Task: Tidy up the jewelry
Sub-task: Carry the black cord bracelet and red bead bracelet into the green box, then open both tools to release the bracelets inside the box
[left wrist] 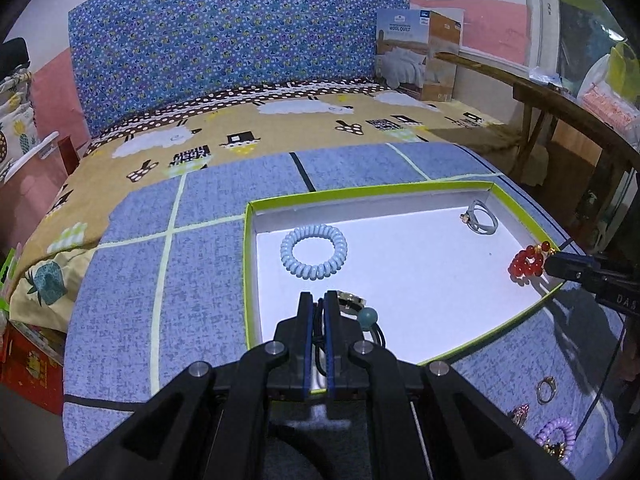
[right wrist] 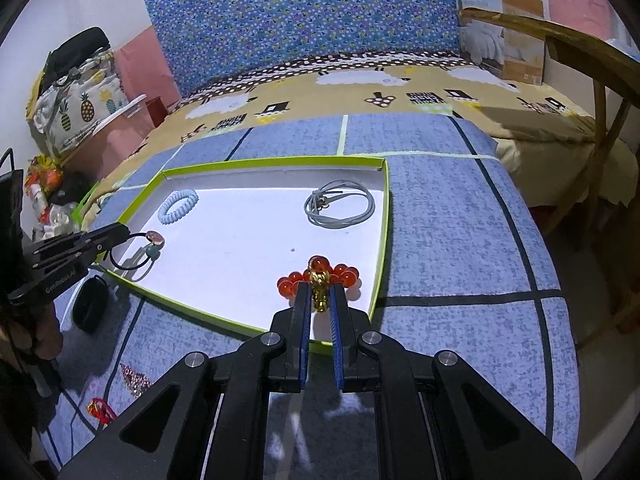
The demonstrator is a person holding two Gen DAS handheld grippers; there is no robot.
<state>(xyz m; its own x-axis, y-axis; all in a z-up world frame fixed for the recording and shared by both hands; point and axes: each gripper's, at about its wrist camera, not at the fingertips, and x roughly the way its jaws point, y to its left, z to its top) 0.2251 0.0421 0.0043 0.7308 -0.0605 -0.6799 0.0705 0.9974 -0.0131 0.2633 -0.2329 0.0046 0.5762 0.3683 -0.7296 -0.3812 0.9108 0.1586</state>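
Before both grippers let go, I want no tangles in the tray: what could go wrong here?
The left gripper pinches only the cord of the black hair tie at the green tray edge, so it may drop outside. The right gripper grips the red bead bracelet by its gold charm; beads may snag the pads.

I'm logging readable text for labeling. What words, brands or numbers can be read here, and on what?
"WOOL QUILT": on the cardboard box at the head of the bed; its smaller print is too blurred to read.
"DAS": on the right gripper body, cut off at the frame edge.
"GenRobot.AI", roughly, since it is blurred: on the left gripper body.
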